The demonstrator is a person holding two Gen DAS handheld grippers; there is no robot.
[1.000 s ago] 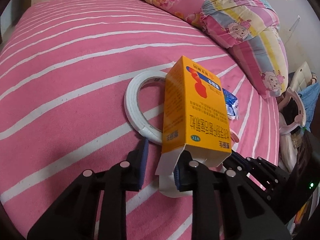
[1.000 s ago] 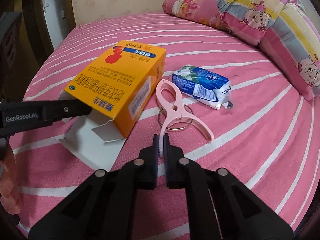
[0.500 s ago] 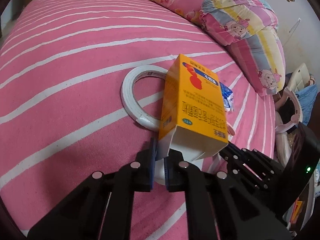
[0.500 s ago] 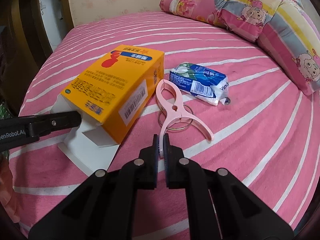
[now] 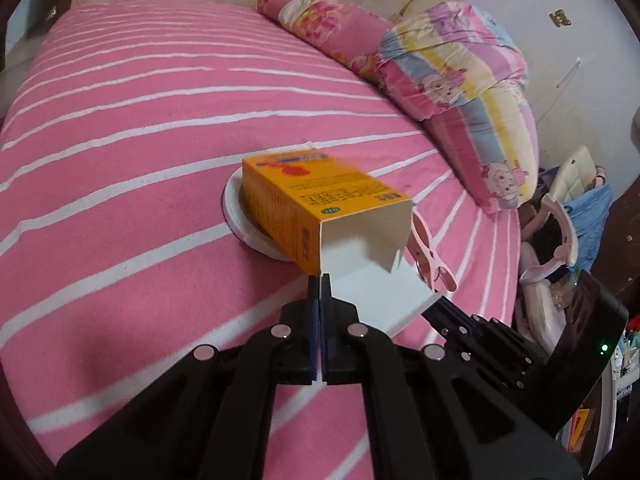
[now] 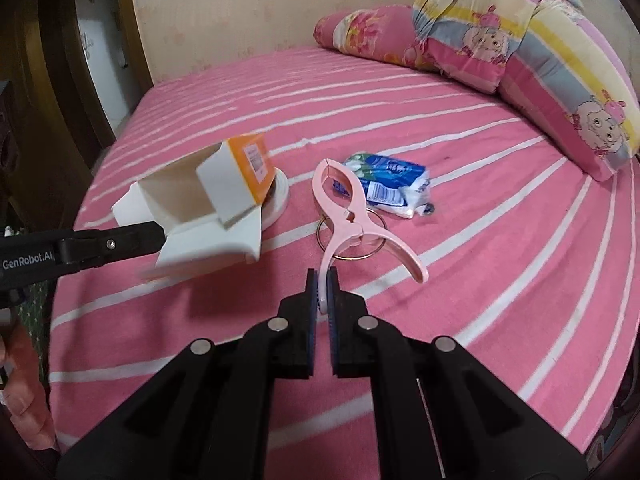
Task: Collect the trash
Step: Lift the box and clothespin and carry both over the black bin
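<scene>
Left gripper (image 5: pixel 320 280) pinches the orange box (image 5: pixel 316 208) flap, half hiding the tape roll (image 5: pixel 240 216); right gripper (image 6: pixel 321 280) pinches the pink clip (image 6: pixel 344 216).

Orange box (image 5: pixel 320 204), open white flaps toward camera, tilted, lifted at near end over white tape roll (image 6: pixel 278 200). Pink clip (image 6: pixel 348 216) right of it, over a metal ring. Crumpled blue-white wrapper (image 6: pixel 390 188) lies on bed, farther right.

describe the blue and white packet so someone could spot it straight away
On the pink striped bed, look just beyond the pale pink clothes peg. The crumpled blue and white packet lies flat there, the only blue thing, unlike the orange carton to its left.
</scene>
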